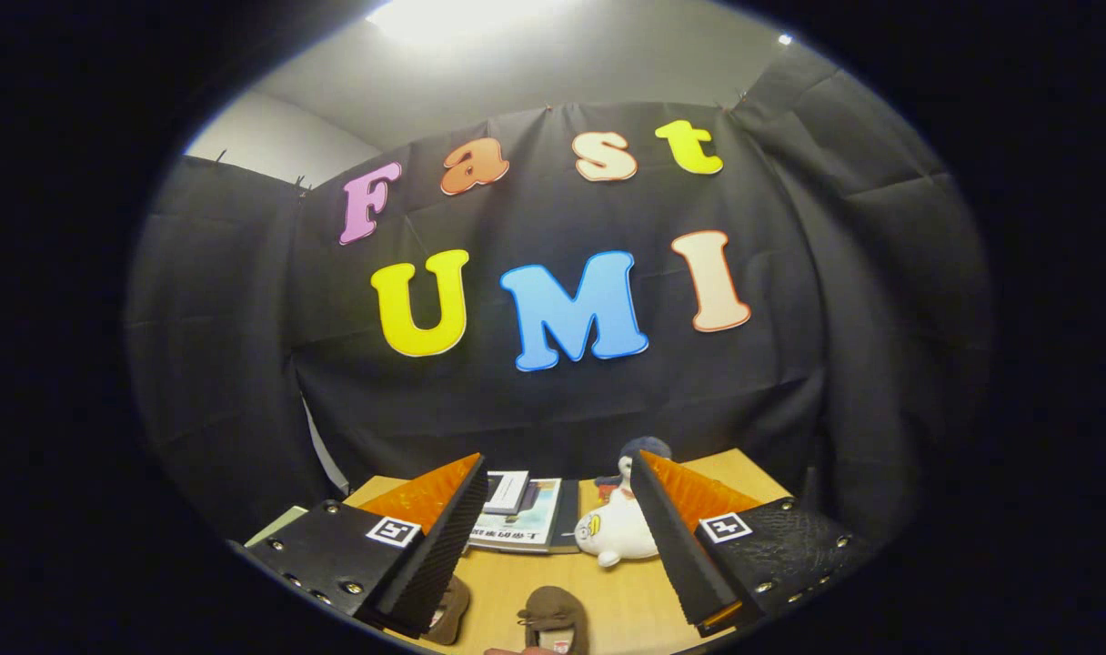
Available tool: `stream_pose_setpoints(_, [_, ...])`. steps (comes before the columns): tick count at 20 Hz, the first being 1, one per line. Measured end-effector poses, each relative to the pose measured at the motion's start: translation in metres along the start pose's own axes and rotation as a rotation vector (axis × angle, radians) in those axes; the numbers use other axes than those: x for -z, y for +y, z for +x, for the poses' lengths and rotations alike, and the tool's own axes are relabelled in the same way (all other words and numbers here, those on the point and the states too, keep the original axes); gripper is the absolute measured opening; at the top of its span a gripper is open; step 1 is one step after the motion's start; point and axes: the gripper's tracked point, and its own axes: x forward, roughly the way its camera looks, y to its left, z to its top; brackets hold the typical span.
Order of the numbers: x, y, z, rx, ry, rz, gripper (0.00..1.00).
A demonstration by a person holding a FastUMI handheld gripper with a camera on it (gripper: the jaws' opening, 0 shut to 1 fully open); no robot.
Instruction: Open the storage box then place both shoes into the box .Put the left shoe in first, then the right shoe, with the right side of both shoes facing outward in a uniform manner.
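My gripper (558, 473) is held up above the wooden table (626, 596), open, with nothing between its fingers. Two brown shoes lie on the table below the fingers: one shoe (553, 620) sits between them near the front edge, its toe pointing away. The other shoe (449, 611) is partly hidden under the left finger (439, 537). The storage box is out of sight.
A white plush toy (618, 528) with a dark cap lies on the table just ahead of the right finger. Beside it, a stack of books (524, 514) rests at the back of the table against the black cloth wall.
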Motion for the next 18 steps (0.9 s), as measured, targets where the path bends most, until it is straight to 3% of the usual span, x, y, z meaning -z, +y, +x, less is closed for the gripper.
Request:
stream_pose_setpoints(6, [0.071, 0.080, 0.015, -0.249, 0.166, 0.018, 0.97])
stream_pose_setpoints(11, [0.143, 0.164, 0.009, -0.510, 0.361, 0.070, 0.97])
stream_pose_setpoints(18, [0.228, 0.224, 0.011, -0.674, 0.583, 0.152, 0.97])
